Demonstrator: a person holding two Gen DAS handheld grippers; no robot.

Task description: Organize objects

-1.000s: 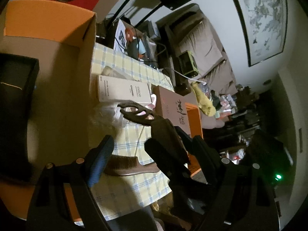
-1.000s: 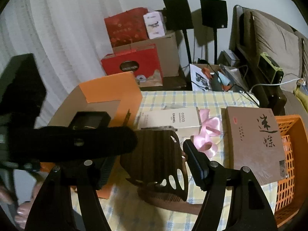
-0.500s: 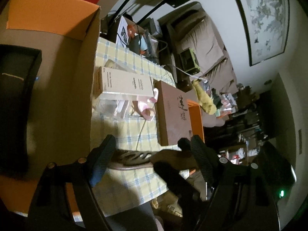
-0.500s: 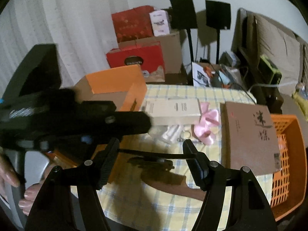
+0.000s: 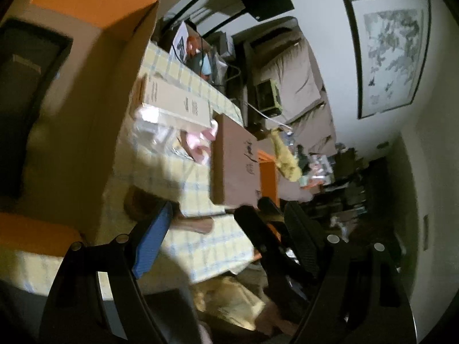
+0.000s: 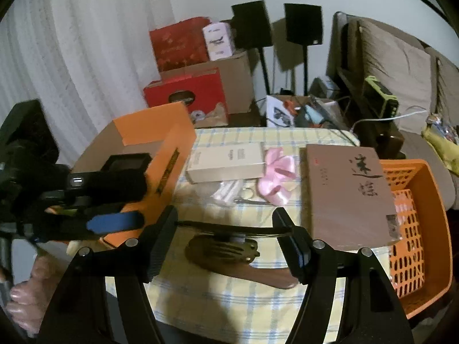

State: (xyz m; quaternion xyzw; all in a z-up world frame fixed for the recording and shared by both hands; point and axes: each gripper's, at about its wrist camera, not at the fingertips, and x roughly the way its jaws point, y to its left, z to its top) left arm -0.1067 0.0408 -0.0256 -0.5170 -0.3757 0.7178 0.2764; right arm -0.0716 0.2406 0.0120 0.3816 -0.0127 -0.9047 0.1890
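The right gripper (image 6: 229,229) clamps a thin dark wooden comb (image 6: 229,230) edgewise above the checked bench (image 6: 229,309). The left gripper (image 5: 218,229) stands open, empty. Brown box (image 6: 347,192) bears brush calligraphy.

Checked tbl cloth (image 6: 258,304) w/ comb (image 6: 266,275), white box (image 6: 226,162), pink bow (image 6: 276,176), brown box (image 6: 348,192).

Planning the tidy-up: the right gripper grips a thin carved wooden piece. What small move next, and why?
Probably carry it left, over the open orange box: the right gripper clamps the carved piece clear above the tablecloth, and that box stands close by.
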